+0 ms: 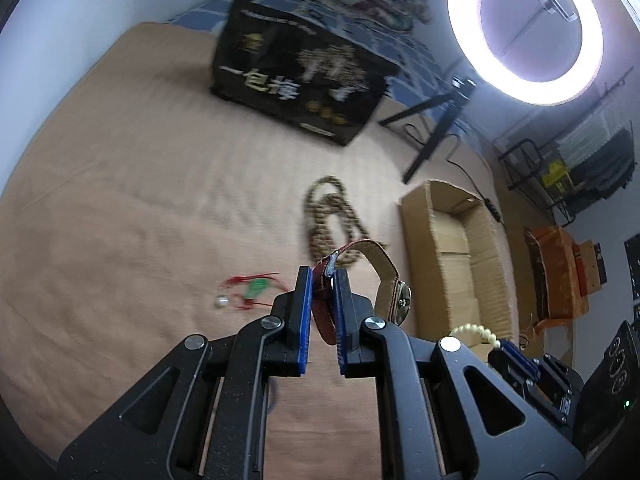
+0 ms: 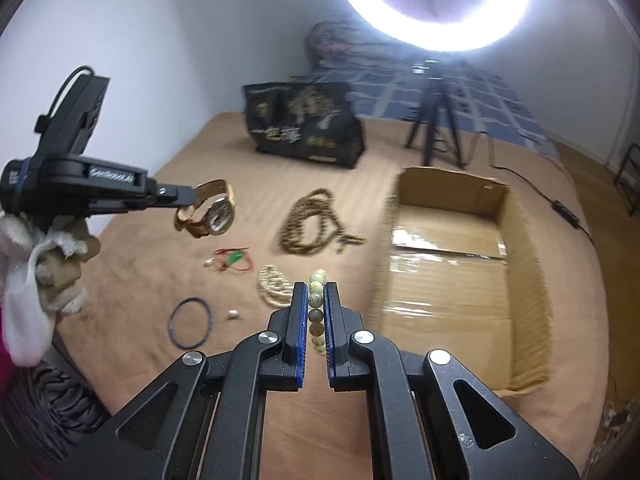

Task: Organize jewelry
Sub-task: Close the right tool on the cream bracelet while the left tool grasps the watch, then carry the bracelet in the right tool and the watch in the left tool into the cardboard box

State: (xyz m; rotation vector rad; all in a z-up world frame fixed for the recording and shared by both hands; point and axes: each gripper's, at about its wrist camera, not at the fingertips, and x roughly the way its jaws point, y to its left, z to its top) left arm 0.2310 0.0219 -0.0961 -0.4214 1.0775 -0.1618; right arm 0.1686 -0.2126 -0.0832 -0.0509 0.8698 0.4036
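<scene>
My left gripper (image 1: 322, 280) is shut on the red-brown strap of a gold wristwatch (image 1: 402, 300) and holds it above the tan bedcover; it shows in the right wrist view (image 2: 188, 194) with the watch (image 2: 216, 212) hanging from it. My right gripper (image 2: 316, 292) is shut on a pale bead bracelet (image 2: 316, 300), held left of the open cardboard box (image 2: 520, 248). The bracelet (image 1: 476, 330) and box (image 1: 492, 248) also show in the left wrist view. A long brown bead necklace (image 2: 308, 224) lies on the cover.
A red-string green pendant (image 2: 232, 260), a cream bead coil (image 2: 274, 286), a dark blue ring bangle (image 2: 190, 322) and a small silver piece (image 2: 233, 314) lie on the cover. A black printed bag (image 2: 308, 128), a tripod (image 2: 434, 120) with ring light and a cable stand behind.
</scene>
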